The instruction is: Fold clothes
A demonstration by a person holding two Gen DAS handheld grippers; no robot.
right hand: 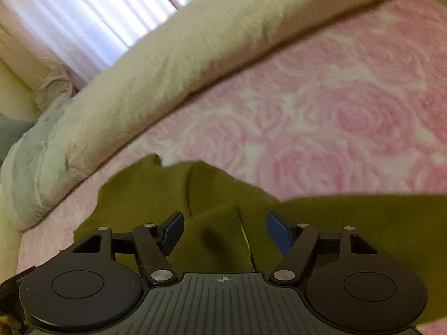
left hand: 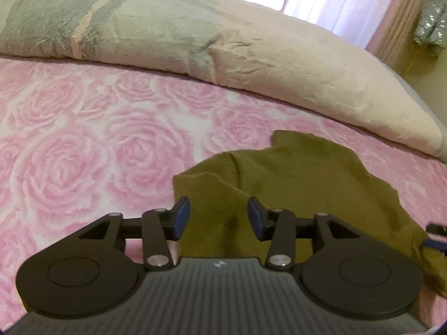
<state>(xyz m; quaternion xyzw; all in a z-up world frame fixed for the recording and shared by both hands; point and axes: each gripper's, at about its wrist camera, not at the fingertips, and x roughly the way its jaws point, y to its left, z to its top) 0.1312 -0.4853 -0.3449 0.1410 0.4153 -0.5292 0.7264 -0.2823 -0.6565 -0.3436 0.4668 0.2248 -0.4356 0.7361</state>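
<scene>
An olive-green garment [left hand: 301, 178] lies crumpled on the pink rose-patterned bedspread [left hand: 83, 145]. My left gripper [left hand: 219, 219] is open just above the garment's near left part, its blue pads on either side of a fold, holding nothing. In the right wrist view the same garment [right hand: 156, 195] spreads from left to right under my right gripper [right hand: 226, 233], which is open over a seam or hem edge, with nothing between the pads. The tip of the right gripper shows at the right edge of the left wrist view [left hand: 435, 237].
A long beige and grey pillow or rolled duvet [left hand: 195, 33] lies along the far side of the bed, also in the right wrist view [right hand: 167, 55]. Bright curtains [right hand: 69, 14] hang behind it. The bedspread [right hand: 349, 97] extends beyond the garment.
</scene>
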